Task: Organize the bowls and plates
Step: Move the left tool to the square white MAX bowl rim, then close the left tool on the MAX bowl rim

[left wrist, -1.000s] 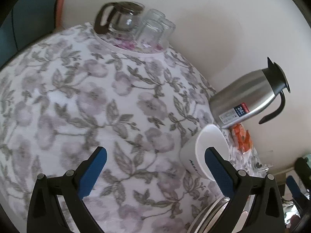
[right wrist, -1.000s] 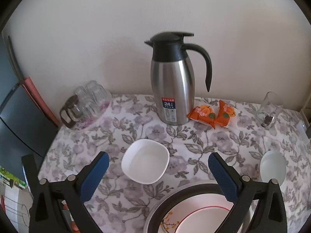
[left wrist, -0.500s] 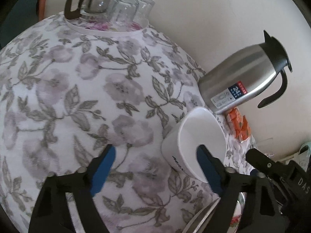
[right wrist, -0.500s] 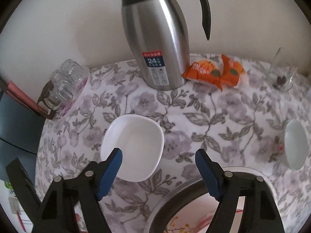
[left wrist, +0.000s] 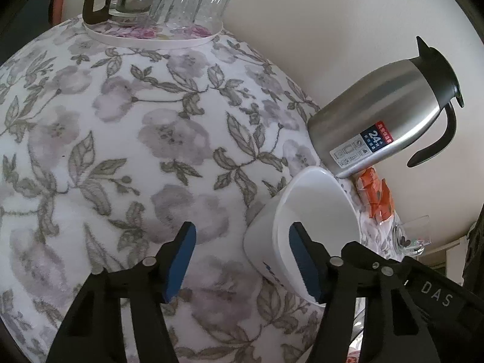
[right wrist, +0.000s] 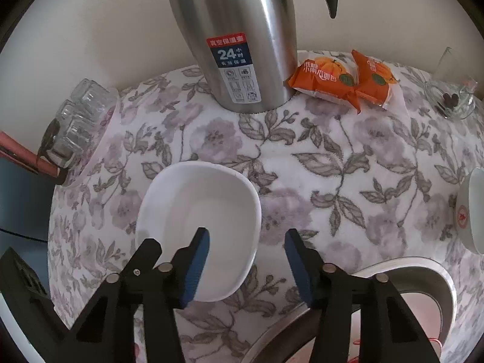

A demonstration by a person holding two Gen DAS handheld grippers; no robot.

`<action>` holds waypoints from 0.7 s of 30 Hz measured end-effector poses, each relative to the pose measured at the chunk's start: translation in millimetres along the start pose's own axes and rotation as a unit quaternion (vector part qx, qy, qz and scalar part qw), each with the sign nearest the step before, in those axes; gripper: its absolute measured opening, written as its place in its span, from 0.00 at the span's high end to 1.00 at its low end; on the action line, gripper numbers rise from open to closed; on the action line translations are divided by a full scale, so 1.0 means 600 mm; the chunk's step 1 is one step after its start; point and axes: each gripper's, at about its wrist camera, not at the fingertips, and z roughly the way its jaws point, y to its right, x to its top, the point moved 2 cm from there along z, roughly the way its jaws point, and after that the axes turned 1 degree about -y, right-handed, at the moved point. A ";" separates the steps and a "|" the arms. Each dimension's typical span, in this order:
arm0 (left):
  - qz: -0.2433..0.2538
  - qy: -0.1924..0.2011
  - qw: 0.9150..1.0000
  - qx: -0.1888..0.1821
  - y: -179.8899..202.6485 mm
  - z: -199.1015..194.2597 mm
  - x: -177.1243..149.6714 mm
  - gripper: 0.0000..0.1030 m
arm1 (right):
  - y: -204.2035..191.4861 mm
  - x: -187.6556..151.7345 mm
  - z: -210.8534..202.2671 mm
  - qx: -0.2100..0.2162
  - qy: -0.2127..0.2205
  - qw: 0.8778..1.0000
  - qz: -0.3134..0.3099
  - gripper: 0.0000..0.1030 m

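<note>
In front of the steel thermos jug [right wrist: 236, 39], on the flowered cloth of the desk [left wrist: 127, 139], sits the white square bowl [right wrist: 199, 227], and both sets of tongs are closing over it from opposite sides. The right tongs [right wrist: 246, 264] straddle the bowl's rim on the side away from the jug, one blue pad inside the bowl and the other outside, with no pad pressing yet. The left tongs [left wrist: 242, 264] do the same at the opposite rim, their right pad inside the bowl and their left pad out over bare cloth, also not yet gripping. The step in hand looks like the first pick: seizing this bowl by its wall so it can be carried to the other dishes. Nearer than the bowl from the jug lies a plate in a metal-rimmed tray [right wrist: 423, 275], and a second white bowl [right wrist: 475, 211] stands well off to the side. Next, one pair must finish pinching the thin wall squarely, since a smooth glazed rim may slip or tip.
</note>
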 end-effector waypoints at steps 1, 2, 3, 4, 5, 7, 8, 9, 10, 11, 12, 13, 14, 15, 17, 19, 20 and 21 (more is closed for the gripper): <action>0.002 0.000 1.000 -0.002 0.001 0.001 0.000 0.40 | -0.001 -0.001 0.002 -0.003 -0.002 1.000 -0.001 0.55; 0.003 -0.001 1.000 -0.006 0.002 0.001 0.000 0.43 | -0.002 -0.002 0.003 -0.009 -0.002 1.000 -0.002 0.59; 0.005 0.000 1.000 -0.008 0.003 0.002 0.000 0.47 | -0.002 -0.001 0.005 -0.013 -0.002 1.000 -0.003 0.61; 0.006 0.001 1.000 -0.009 0.004 0.002 -0.001 0.50 | -0.002 -0.001 0.006 -0.016 -0.003 1.000 -0.003 0.65; 0.008 0.002 1.000 -0.010 0.004 0.003 -0.001 0.54 | -0.002 -0.002 0.008 -0.017 -0.005 1.000 -0.002 0.65; 0.011 0.004 1.000 -0.011 0.005 0.007 -0.002 0.58 | 0.000 -0.003 0.012 -0.018 -0.008 1.000 -0.003 0.70; 0.011 0.004 1.000 -0.011 0.004 0.009 -0.002 0.60 | -0.001 -0.004 0.013 -0.020 -0.009 1.000 -0.004 0.71; 0.010 0.005 1.000 -0.015 0.003 0.010 -0.002 0.61 | -0.001 -0.005 0.015 -0.021 -0.010 1.000 -0.006 0.71; 0.009 0.005 1.000 -0.018 0.002 0.011 -0.002 0.62 | -0.002 -0.005 0.016 -0.021 -0.010 1.000 -0.008 0.75; 0.010 0.005 1.000 -0.020 0.004 0.012 -0.001 0.64 | -0.003 -0.006 0.017 -0.021 -0.011 1.000 -0.009 0.78; 0.013 0.007 1.000 -0.021 0.005 0.012 -0.001 0.66 | -0.004 -0.006 0.018 -0.022 -0.012 1.000 -0.012 0.80; 0.017 0.008 1.000 -0.021 0.008 0.012 -0.001 0.68 | -0.006 -0.007 0.019 -0.024 -0.013 1.000 -0.014 0.83; 0.020 0.010 1.000 -0.021 0.010 0.012 0.000 0.70 | -0.007 -0.007 0.020 -0.025 -0.013 0.999 -0.016 0.84; 0.023 0.011 0.999 -0.022 0.011 0.012 0.000 0.72 | -0.007 -0.008 0.020 -0.026 -0.014 0.999 -0.016 0.84; 0.024 0.012 0.999 -0.024 0.012 0.013 0.000 0.74 | -0.007 -0.008 0.023 -0.027 -0.017 0.999 -0.016 0.88; 0.026 0.012 0.999 -0.027 0.012 0.014 0.000 0.76 | -0.006 -0.008 0.025 -0.028 -0.017 0.999 -0.016 0.89; 0.028 0.012 0.999 -0.027 0.013 0.015 0.001 0.78 | -0.007 -0.008 0.025 -0.029 -0.017 0.999 -0.017 0.89; 0.029 0.013 0.999 -0.027 0.013 0.014 0.001 0.79 | -0.007 -0.008 0.025 -0.030 -0.017 0.999 -0.019 0.89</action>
